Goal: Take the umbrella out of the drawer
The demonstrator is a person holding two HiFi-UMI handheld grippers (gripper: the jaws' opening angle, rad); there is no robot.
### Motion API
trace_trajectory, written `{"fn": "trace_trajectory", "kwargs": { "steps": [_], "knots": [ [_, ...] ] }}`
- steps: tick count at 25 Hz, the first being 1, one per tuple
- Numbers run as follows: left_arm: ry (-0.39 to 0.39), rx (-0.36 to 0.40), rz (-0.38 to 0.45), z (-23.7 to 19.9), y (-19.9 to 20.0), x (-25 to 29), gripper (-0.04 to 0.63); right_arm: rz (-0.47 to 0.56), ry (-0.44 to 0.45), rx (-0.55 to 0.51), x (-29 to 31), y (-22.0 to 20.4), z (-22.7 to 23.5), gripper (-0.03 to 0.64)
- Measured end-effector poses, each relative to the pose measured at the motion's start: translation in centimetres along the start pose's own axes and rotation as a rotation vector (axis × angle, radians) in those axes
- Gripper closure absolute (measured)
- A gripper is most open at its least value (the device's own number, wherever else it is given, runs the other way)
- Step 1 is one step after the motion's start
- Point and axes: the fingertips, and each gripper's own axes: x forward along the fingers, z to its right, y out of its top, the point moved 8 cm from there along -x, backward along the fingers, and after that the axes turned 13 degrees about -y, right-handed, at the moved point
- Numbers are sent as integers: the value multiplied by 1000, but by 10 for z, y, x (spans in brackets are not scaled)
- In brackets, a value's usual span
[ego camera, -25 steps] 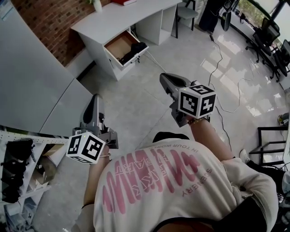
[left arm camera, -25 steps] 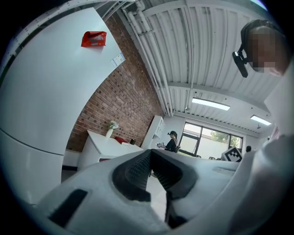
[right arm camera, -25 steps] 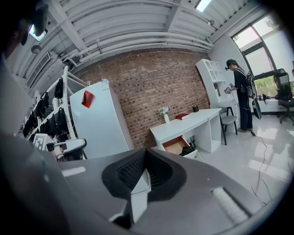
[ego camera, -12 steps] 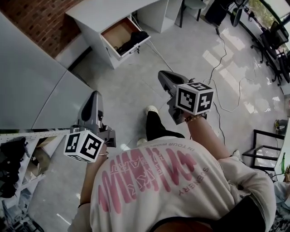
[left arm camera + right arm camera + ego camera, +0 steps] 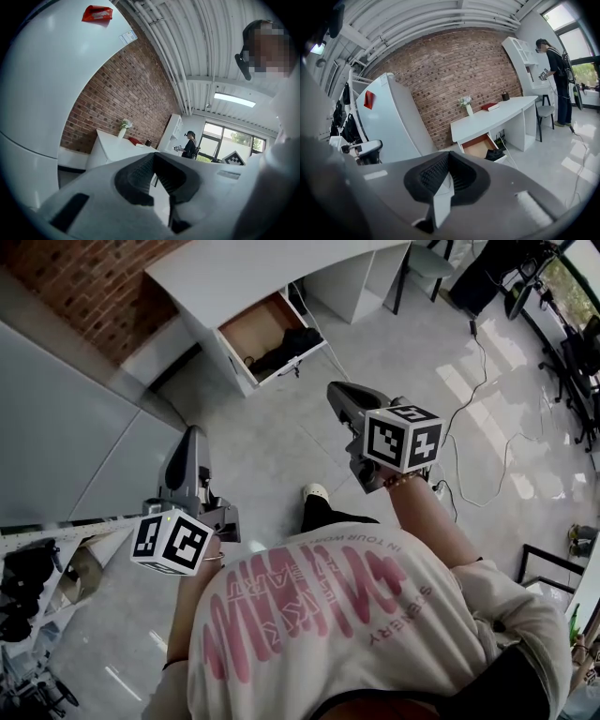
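Observation:
An open drawer (image 5: 251, 332) with a brown bottom hangs out of the white desk (image 5: 234, 268) by the brick wall. A black folded umbrella (image 5: 289, 345) lies in its front right part. Both grippers are held over the floor, well short of the drawer. My left gripper (image 5: 192, 439) points ahead beside the big grey cabinet, jaws together and empty. My right gripper (image 5: 337, 395) points toward the drawer, shut with nothing in it. In the right gripper view, the drawer (image 5: 479, 146) and umbrella (image 5: 494, 154) show beyond the closed right gripper (image 5: 446, 161). The left gripper view shows the desk (image 5: 115, 147) past the left gripper (image 5: 157, 164).
A tall grey cabinet (image 5: 56, 418) stands at the left, with a rack of dark items (image 5: 28, 587) below it. Cables (image 5: 473, 427) run over the tiled floor at the right. A chair (image 5: 441, 259) stands at the desk's far end, and another person (image 5: 555, 61) stands by the window.
The person has stepped forward, and both grippers came along toward the desk. The drawer now lies nearer and larger in view. Both grippers stayed shut.

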Motion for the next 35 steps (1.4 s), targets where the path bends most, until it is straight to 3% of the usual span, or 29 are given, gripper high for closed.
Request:
{"fn": "trace_trajectory", "kwargs": {
  "steps": [16, 25, 35],
  "knots": [
    [51, 30, 22, -18, 2, 118, 589, -36, 66, -6, 85, 65, 78, 606],
    [63, 15, -8, -28, -12, 151, 589, -91, 92, 11, 119, 52, 99, 606],
    [78, -36, -57, -80, -23, 181, 589, -196, 72, 17, 176, 33, 111, 606]
  ]
}}
